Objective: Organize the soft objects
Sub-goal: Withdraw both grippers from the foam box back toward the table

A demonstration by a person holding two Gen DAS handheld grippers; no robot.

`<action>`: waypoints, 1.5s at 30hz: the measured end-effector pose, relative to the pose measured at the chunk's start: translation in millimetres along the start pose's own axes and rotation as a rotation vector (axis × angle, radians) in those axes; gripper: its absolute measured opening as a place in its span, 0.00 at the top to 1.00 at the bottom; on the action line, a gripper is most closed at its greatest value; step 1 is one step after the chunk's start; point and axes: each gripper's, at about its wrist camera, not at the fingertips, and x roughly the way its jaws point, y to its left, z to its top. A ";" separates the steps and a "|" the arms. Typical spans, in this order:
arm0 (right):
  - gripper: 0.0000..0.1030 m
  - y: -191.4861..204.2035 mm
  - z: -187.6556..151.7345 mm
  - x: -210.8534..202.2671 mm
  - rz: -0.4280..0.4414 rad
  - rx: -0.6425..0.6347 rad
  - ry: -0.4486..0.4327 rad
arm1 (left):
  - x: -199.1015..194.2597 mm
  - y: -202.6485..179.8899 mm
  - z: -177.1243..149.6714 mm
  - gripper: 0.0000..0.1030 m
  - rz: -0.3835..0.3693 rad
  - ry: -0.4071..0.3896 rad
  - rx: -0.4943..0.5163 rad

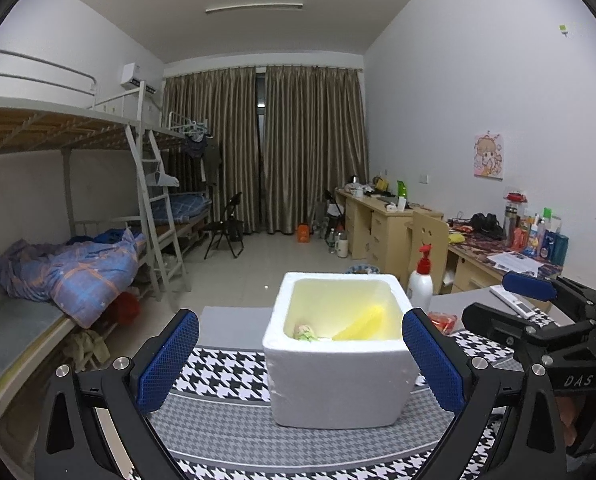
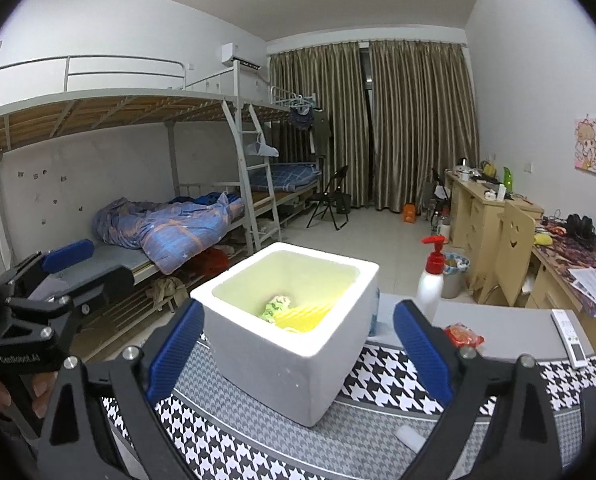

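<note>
A white foam box (image 1: pixel 338 380) (image 2: pixel 285 356) stands on the houndstooth cloth (image 1: pixel 225 364). Inside it lie a yellow soft thing (image 1: pixel 362 322) (image 2: pixel 302 316) and a small green plush toy (image 1: pixel 304 332) (image 2: pixel 275 306). My left gripper (image 1: pixel 300 320) is open, its blue pads either side of the box's near face without touching it and nothing held. My right gripper (image 2: pixel 300 312) is wide open and empty, facing the box's near corner. Each gripper also shows at the edge of the other's view: the right gripper (image 1: pixel 510 304), the left gripper (image 2: pixel 81 264).
Behind the box stands a white pump bottle with a red top (image 1: pixel 422 280) (image 2: pixel 432 280). A red snack packet (image 2: pixel 464 336) and a white remote (image 2: pixel 570 336) lie to its right. Bunk beds line the left wall, desks the right.
</note>
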 end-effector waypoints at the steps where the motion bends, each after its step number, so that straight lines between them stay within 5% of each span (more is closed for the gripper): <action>1: 0.05 -0.8 -1.1 -1.2 -0.005 0.004 -0.002 | -1.3 -1.5 -1.6 0.01 -0.005 0.002 -0.002; 45: 0.05 -25.8 -58.1 -35.0 -0.121 0.056 0.022 | -7.9 -39.5 -52.2 0.01 -0.104 0.010 0.013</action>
